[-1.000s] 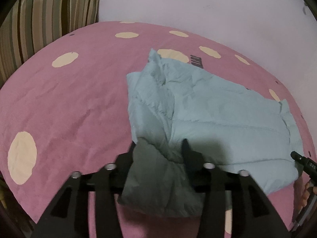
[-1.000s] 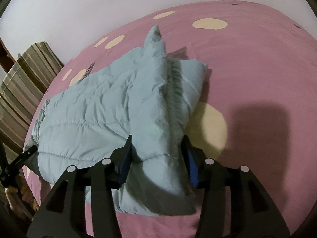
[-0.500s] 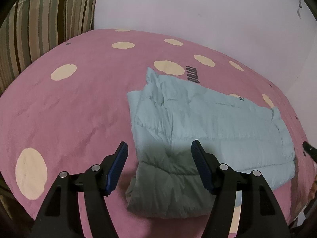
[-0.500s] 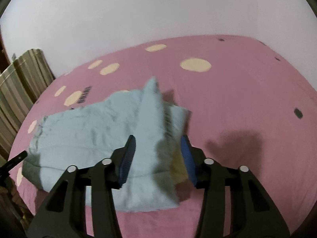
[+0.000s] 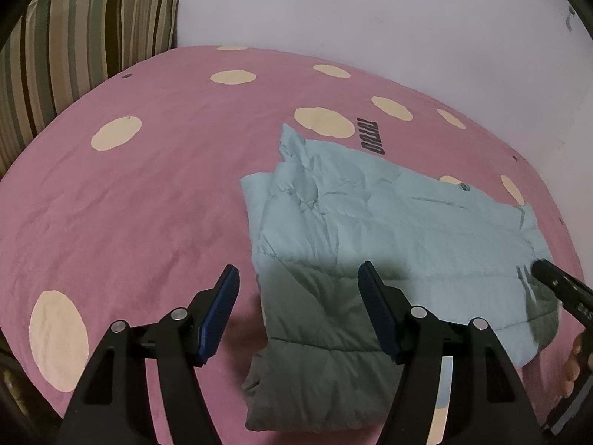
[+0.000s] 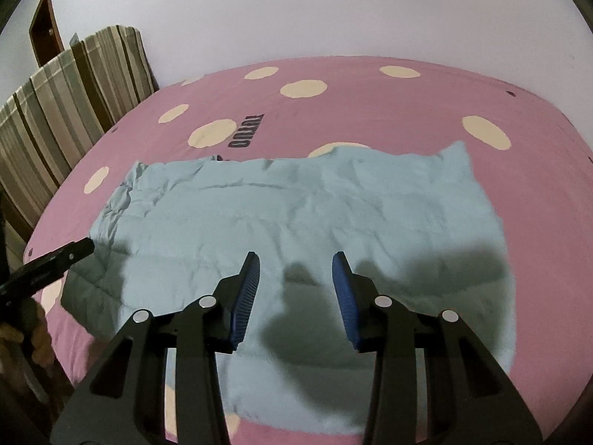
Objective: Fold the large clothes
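Note:
A light blue puffer jacket [image 5: 378, 230] lies folded flat on the pink bed; it also shows in the right wrist view [image 6: 315, 222]. My left gripper [image 5: 298, 278] is open and empty, held above the jacket's near left corner. My right gripper [image 6: 295, 263] is open and empty, held above the jacket's near middle. The tip of the right gripper [image 5: 556, 285] shows at the right edge of the left wrist view. The tip of the left gripper [image 6: 55, 259] shows at the left edge of the right wrist view.
The pink bedspread [image 5: 148, 193] with cream dots covers the bed. Striped pillows [image 5: 74, 37] stand at the head on the left, also in the right wrist view [image 6: 66, 111]. A white wall [image 6: 296, 11] lies behind. A brown door [image 6: 46, 26] is far left.
Both grippers let go of the jacket, opened and drew back upward. The jacket's lifted fold has dropped and now lies flat on the bed.

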